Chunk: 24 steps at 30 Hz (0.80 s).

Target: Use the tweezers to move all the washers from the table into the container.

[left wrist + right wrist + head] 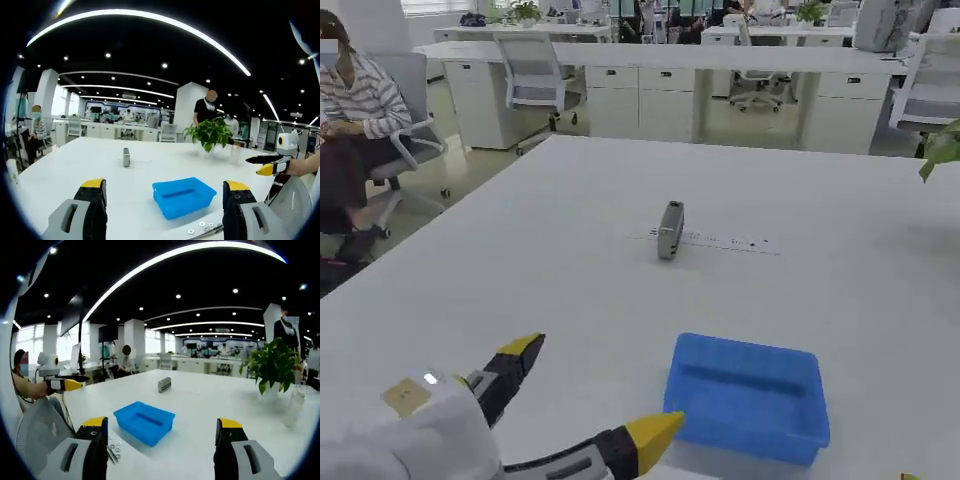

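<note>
Find the small washers (116, 446) lying loose on the white tabletop (570, 250), just on the near side of the blue container (145, 421), with the thin tweezers (111, 455) right beside them. See the left hand-held gripper (164, 185) and the right hand-held gripper (162, 422) both with jaws wide apart and holding nothing, so start by picking up the tweezers. Come down slowly, close gently around the middle of the tweezers, keep the tips pointing at the washers, and try not to knock any washer away.
</note>
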Each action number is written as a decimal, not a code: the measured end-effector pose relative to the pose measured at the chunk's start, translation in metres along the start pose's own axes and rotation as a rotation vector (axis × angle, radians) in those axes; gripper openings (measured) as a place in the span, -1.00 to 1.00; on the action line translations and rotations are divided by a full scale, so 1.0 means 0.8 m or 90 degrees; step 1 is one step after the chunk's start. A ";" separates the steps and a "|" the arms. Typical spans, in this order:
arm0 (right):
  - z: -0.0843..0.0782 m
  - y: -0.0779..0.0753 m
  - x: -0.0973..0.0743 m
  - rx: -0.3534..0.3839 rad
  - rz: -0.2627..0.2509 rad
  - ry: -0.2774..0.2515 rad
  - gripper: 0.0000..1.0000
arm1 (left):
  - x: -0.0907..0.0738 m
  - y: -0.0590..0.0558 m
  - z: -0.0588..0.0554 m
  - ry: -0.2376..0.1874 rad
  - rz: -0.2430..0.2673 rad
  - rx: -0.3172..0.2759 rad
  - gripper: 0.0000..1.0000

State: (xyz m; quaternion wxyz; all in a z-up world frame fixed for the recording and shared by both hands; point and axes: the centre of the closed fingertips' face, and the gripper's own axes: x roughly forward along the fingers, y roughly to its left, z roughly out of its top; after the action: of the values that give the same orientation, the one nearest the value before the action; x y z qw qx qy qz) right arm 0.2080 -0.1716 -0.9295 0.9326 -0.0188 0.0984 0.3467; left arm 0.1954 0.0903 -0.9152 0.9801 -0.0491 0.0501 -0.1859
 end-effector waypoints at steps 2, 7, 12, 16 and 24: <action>0.001 -0.002 -0.001 -0.001 -0.004 -0.001 0.70 | 0.000 0.000 0.000 -0.001 -0.002 -0.003 0.97; 0.000 -0.001 -0.001 -0.007 -0.004 0.001 0.69 | 0.000 -0.002 0.000 0.000 -0.004 0.002 0.94; -0.001 -0.001 0.000 -0.007 -0.004 0.005 0.69 | 0.000 -0.001 -0.001 0.003 -0.006 -0.001 0.94; -0.001 -0.003 0.000 -0.007 -0.008 0.005 0.67 | -0.001 -0.001 0.000 0.001 -0.005 -0.001 0.94; -0.005 -0.004 0.001 -0.019 -0.012 0.020 0.61 | 0.001 -0.004 -0.001 0.006 -0.012 0.001 0.93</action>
State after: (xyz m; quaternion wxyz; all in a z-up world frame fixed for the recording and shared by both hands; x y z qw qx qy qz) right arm 0.2095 -0.1740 -0.9336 0.9337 -0.0389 0.1073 0.3392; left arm 0.1949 0.0873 -0.9160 0.9780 -0.0481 0.0541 -0.1957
